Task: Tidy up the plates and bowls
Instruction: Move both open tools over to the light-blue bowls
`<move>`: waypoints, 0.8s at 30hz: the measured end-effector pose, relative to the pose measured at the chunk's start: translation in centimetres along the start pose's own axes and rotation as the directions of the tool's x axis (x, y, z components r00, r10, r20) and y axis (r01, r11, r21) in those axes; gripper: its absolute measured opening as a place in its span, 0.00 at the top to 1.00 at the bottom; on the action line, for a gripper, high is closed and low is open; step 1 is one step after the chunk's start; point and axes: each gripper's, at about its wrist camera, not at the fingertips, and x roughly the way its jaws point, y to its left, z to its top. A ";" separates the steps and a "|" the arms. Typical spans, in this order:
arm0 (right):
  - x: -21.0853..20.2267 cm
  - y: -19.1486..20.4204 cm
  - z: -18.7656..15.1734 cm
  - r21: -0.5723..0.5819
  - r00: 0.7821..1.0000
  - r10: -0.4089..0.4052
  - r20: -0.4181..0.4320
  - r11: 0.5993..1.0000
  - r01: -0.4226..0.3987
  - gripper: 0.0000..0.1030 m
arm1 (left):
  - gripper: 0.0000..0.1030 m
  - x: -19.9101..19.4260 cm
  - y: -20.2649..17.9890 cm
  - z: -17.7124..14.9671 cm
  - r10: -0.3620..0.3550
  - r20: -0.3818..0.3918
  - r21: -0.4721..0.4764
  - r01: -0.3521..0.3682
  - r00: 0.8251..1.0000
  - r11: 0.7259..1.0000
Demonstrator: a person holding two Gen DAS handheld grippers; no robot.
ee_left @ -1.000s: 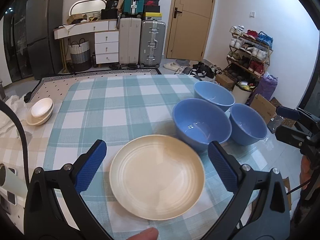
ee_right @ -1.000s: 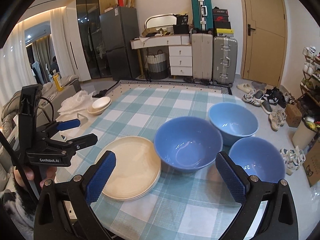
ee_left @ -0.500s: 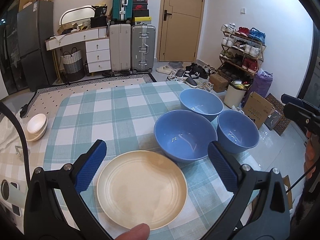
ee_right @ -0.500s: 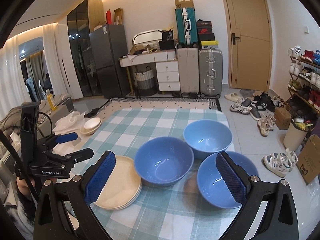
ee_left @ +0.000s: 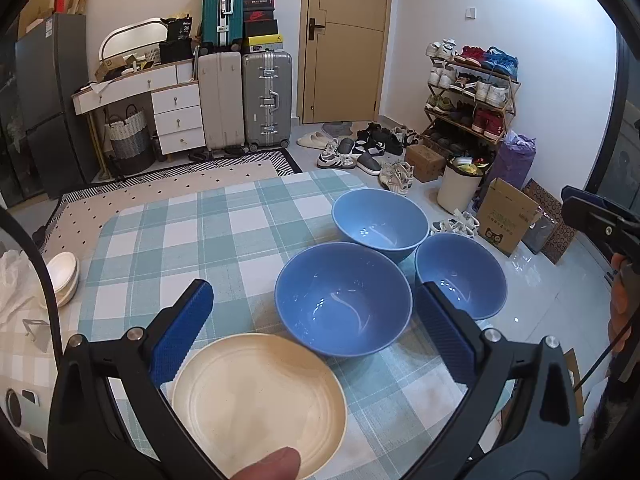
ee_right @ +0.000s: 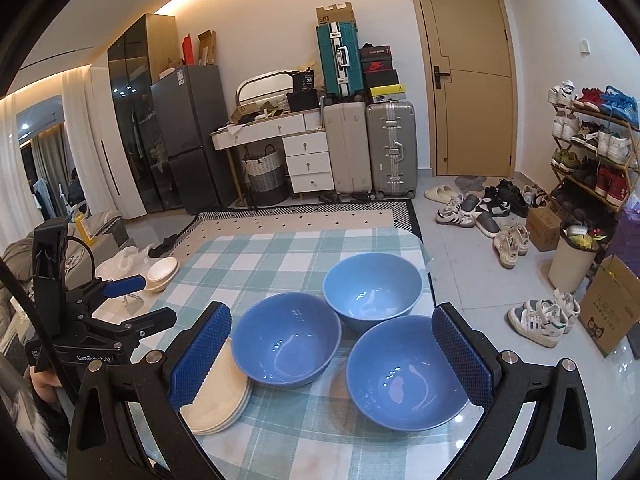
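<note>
Three blue bowls on the checked tablecloth (ee_left: pixel 224 224), all upright with mouths facing up: near-left bowl (ee_left: pixel 343 298), far bowl (ee_left: pixel 380 222) at about 1 o'clock from it, near-right bowl (ee_left: pixel 460 274) at about 3 o'clock, the three clustered close, rims near or touching. One stack of cream plates (ee_right: pixel 224 398), lying flat at about 7 o'clock from the near-left bowl, its edge just beside that bowl; exact plate count not readable, several rims visible in the right wrist view. One pile of small white bowls (ee_left: pixel 64 278) off the cloth at about 9 o'clock, well apart from the blue ones.

Left gripper (ee_left: pixel 316 332) held above the near edge of the table, tilted down, fingers spread wide and gripping nothing; left pad over the plate stack's far rim, right pad in front of the near-right bowl. A fingertip (ee_left: pixel 268 466) at the bottom edge, in front of the plates.

Right gripper (ee_right: pixel 332 356) likewise raised and angled down, fingers wide apart and empty, straddling the near-left and near-right bowls in view.
</note>
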 end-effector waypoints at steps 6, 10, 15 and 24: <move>1.3 -1.5 0.8 0.012 0.999 -0.016 -0.029 1.000 0.017 0.01 | 0.02 2.5 -0.2 1.5 -0.008 -0.018 -0.004 0.008 1.000 1.000; 2.6 -2.1 1.5 0.010 0.998 -0.022 -0.050 1.000 0.022 0.01 | 0.02 4.3 -0.2 2.5 -0.015 -0.032 -0.011 0.014 0.999 1.000; 4.6 -2.5 2.3 0.008 0.997 -0.025 -0.076 1.000 0.025 0.01 | 0.02 6.7 0.3 3.5 -0.021 -0.058 -0.027 0.020 0.998 0.999; 8.3 -3.7 3.7 0.027 0.994 -0.019 -0.111 0.999 0.022 0.01 | 0.02 10.2 1.3 5.5 -0.008 -0.090 -0.047 0.003 0.996 0.999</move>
